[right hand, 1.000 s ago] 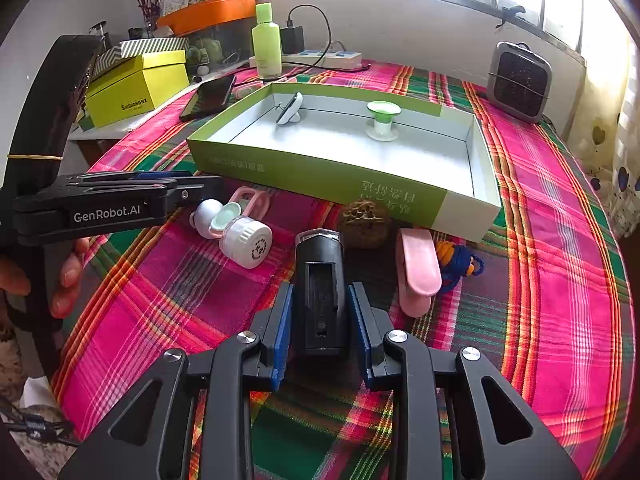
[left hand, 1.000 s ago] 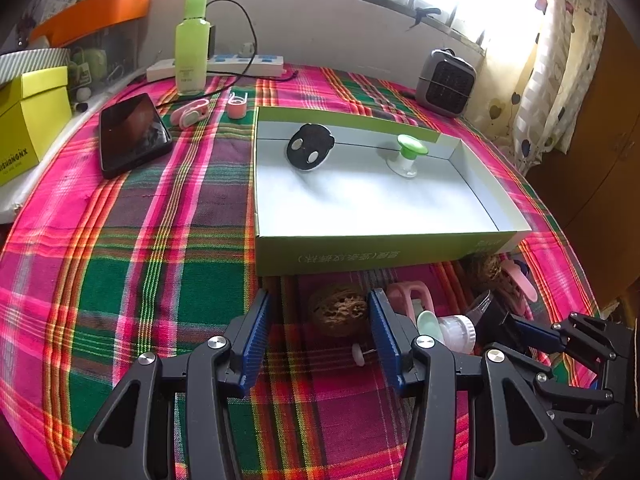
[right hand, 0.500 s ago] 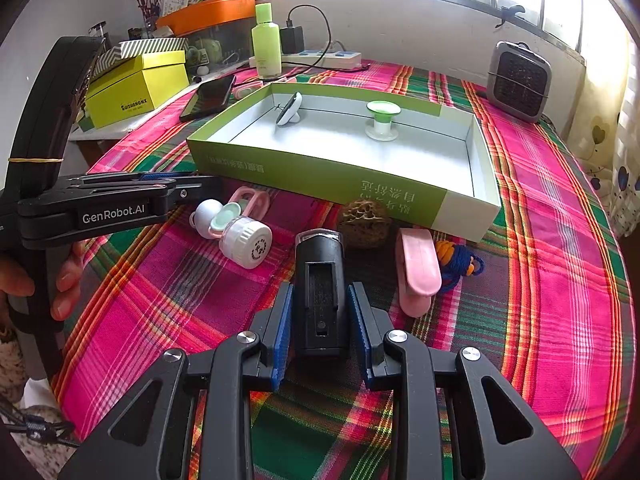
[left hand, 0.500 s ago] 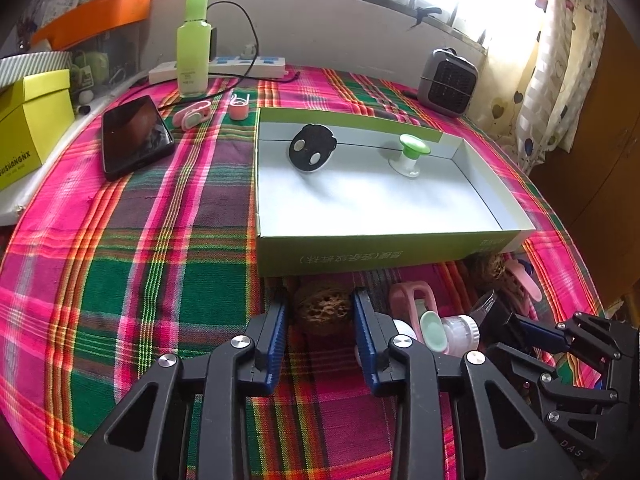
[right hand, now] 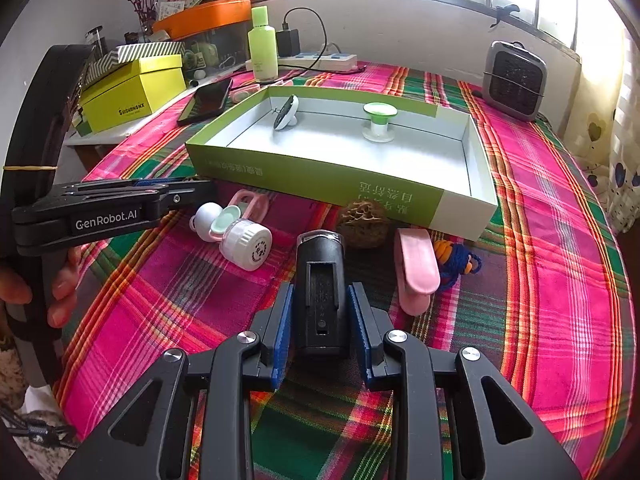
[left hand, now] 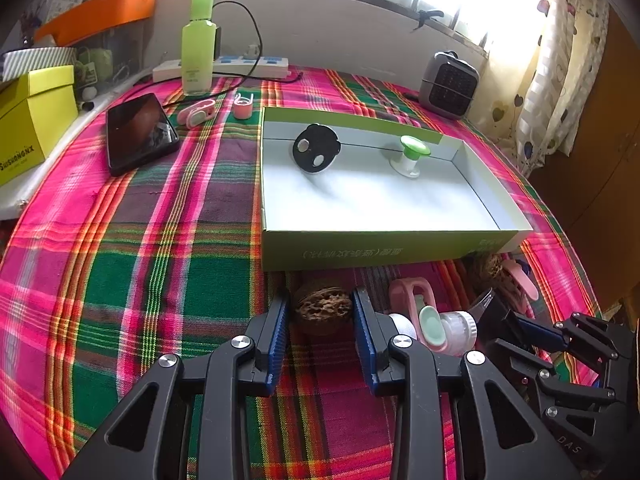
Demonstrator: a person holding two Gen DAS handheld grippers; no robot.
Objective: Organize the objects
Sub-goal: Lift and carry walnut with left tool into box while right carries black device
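Walnut [left hand: 323,309] and black device [right hand: 320,280], each clamped in a gripper in front of the green box [left hand: 384,249].

Left gripper [left hand: 320,320] has just closed its blue pads onto the walnut on the plaid tablecloth [left hand: 160,264], just before the box's near wall. Right gripper [right hand: 320,312] grasps the black device lying on the cloth, between a white bottle [right hand: 244,244] and a pink clip [right hand: 416,270]; a second walnut [right hand: 362,222] sits beyond.

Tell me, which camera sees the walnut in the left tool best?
The left wrist view: the walnut sits right up front, between the left tool's blue pads, wrinkly shell clear. In the right wrist view that tool appears side-on and hides it; the nut by the box there is another one.
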